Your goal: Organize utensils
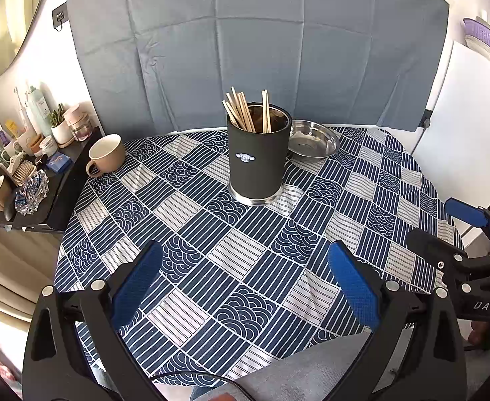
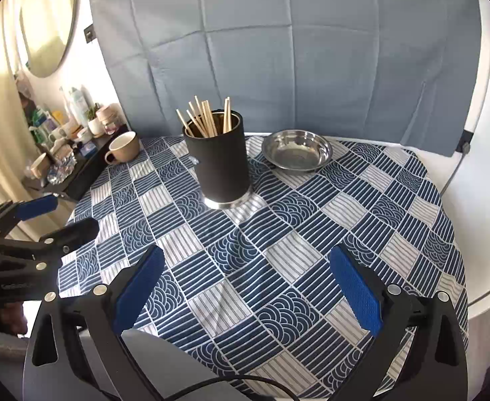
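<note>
From my left wrist camera, my left tongs (image 1: 245,280) stand wide open over the near part of the tablecloth (image 1: 211,234), nothing between the blue pads (image 1: 137,287). Ahead, mid-table, the black holder (image 1: 257,160) stands upright with the chopsticks (image 1: 245,112) in it, ends sticking out above the rim. Just behind it to the right sits the steel bowl (image 1: 315,143), partly hidden by the holder. A beige mug (image 1: 106,155) lies tipped at the table's left edge, beside a dark shelf (image 1: 44,180) crowded with bottles and jars. At the right edge I see my right tongs (image 1: 445,224), jaws apart and holding nothing.

From my right wrist camera, my right tongs (image 2: 246,284) gape wide, empty, above the tablecloth (image 2: 278,250). The holder (image 2: 219,160) with chopsticks (image 2: 208,117) is ahead and slightly left; the bowl (image 2: 296,150) lies apart from it to the right. The mug (image 2: 122,147) is at the far left edge. My left tongs (image 2: 67,214) show at the left, open and empty.
</note>
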